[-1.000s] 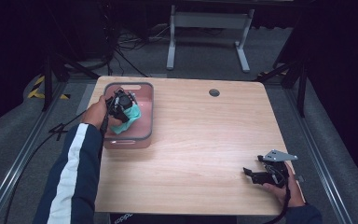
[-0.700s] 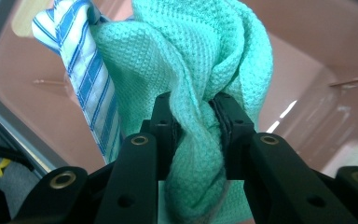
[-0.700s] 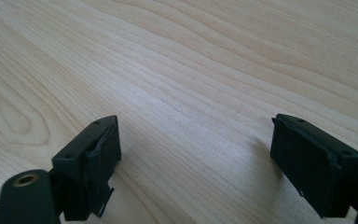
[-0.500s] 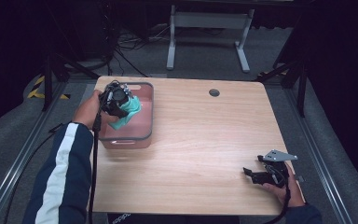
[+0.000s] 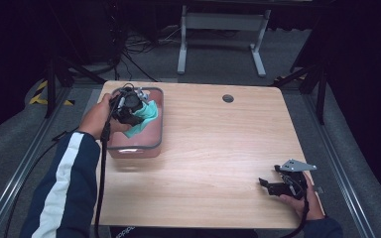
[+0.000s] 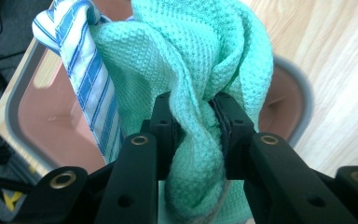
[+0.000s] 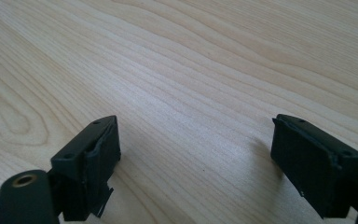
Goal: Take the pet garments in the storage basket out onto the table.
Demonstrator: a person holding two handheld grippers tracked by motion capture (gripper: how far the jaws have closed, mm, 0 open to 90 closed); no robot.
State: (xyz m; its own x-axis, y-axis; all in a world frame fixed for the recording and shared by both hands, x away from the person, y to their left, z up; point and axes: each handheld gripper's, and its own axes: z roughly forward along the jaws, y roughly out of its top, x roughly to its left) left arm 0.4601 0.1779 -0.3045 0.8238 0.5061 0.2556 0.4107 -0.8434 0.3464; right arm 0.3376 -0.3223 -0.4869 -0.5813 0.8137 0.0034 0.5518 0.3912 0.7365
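Right now I have my left gripper [image 5: 131, 106] up at the upper left of the high view, over the pink bin [image 5: 151, 144] at the table's [image 5: 218, 163] left edge, its jaws pinched tight on a bunched fold of the teal cloth [image 5: 144, 116]. Through the left gripper view the teal cloth [image 6: 196, 93] runs lengthwise up the middle of the frame, squeezed between the black pads [image 6: 165, 126], its long axis roughly vertical from the bottom edge to the top, where it spreads wide. A blue-striped cloth [image 6: 81, 65] hangs beside it at upper left, seemingly caught up with it, though I can't be sure they touch. My right gripper [image 5: 278, 186] sits low at the lower right of the high view, jaws spread wide over bare wood, holding nothing.
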